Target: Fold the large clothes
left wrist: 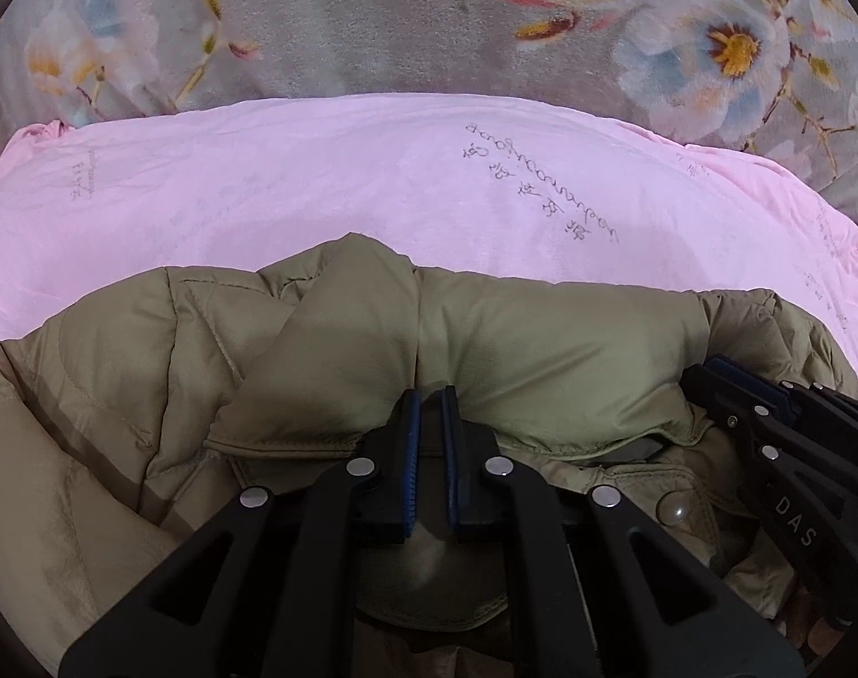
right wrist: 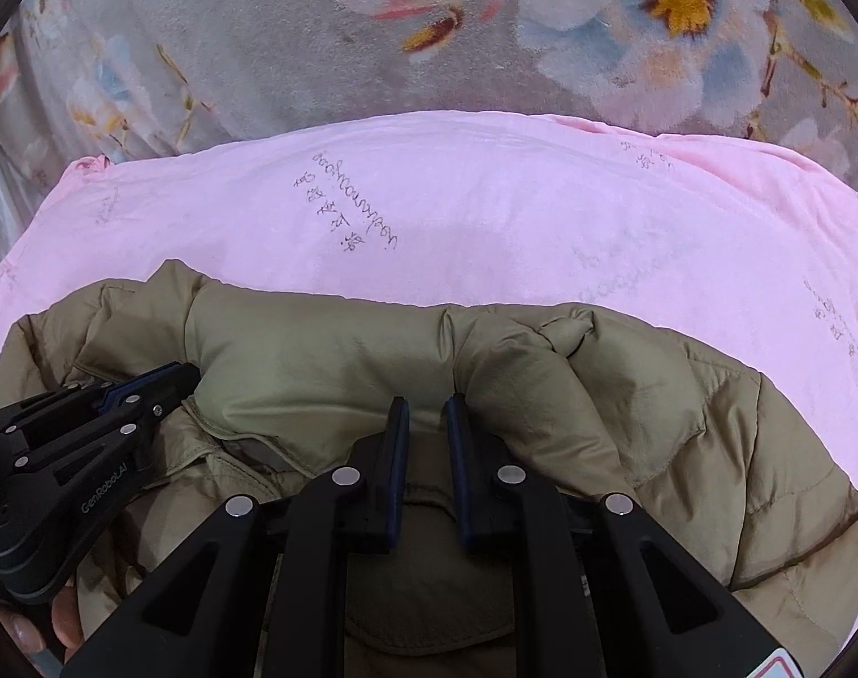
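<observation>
An olive-green padded jacket [left wrist: 542, 350] lies bunched on a pink cloth [left wrist: 316, 198]; it also shows in the right wrist view [right wrist: 327, 361]. My left gripper [left wrist: 430, 395] is shut on a fold of the jacket near its collar edge. My right gripper [right wrist: 427, 404] is shut on the jacket fabric a little to the right. Each gripper shows in the other's view: the right gripper [left wrist: 711, 367] at the right edge, the left gripper [right wrist: 186, 370] at the left edge.
The pink cloth [right wrist: 542, 214], with dark handwriting on it, covers a grey floral bedspread [left wrist: 372, 17] that lies beyond it. A snap button [left wrist: 673, 508] sits on the jacket's placket.
</observation>
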A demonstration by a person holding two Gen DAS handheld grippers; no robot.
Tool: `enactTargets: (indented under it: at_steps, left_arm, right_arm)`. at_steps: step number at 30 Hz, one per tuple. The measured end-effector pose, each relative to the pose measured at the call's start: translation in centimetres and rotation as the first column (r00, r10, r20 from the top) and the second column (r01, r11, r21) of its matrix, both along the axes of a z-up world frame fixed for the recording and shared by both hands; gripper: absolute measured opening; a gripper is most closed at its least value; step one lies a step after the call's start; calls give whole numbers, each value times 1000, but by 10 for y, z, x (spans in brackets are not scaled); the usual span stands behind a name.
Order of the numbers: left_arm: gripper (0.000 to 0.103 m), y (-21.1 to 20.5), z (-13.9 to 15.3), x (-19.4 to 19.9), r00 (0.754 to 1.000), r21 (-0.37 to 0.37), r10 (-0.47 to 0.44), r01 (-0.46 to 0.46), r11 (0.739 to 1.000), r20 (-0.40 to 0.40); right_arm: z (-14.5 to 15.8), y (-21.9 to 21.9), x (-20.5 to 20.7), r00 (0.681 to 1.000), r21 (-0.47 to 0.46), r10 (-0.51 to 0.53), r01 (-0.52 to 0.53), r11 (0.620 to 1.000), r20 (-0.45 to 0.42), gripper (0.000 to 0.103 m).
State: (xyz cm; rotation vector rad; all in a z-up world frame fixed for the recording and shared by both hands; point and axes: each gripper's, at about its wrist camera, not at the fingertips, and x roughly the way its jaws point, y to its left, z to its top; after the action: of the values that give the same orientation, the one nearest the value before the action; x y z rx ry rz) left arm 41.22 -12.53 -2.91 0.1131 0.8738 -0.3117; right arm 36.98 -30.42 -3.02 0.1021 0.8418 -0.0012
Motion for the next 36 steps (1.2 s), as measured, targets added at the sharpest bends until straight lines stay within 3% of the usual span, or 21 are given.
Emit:
enactTargets:
  at_steps: [22, 25, 28, 31, 33, 36]
  left_arm:
    - [6, -17, 0, -5, 998, 111, 3, -9, 994, 59]
    - [6, -11, 3, -4, 998, 70, 5, -9, 998, 55]
    - [7, 8, 11, -10, 999, -39, 25, -24, 999, 41]
    - [31, 38, 24, -34, 998, -113, 57, -54, 992, 28]
    - [50, 61, 33, -59, 997, -151, 66, -60, 987, 35]
    - [56, 88, 38, -96, 998, -140, 56, -52, 989, 29]
  right_arm:
    - [1, 5, 2, 1000, -43, -5, 5, 999, -4, 12]
    - [3, -5, -3, 1000, 31, -10, 9, 999, 20, 12]
    - [15, -28, -23, 993, 148, -62, 47, 988, 98, 15]
    - [24, -44, -57, 991, 208, -116, 100, 973, 64, 22]
    - [31, -48, -92, 989, 201, -130, 115, 973, 63, 40]
    - [39, -51, -155, 987, 177, -142, 126, 976, 81, 50]
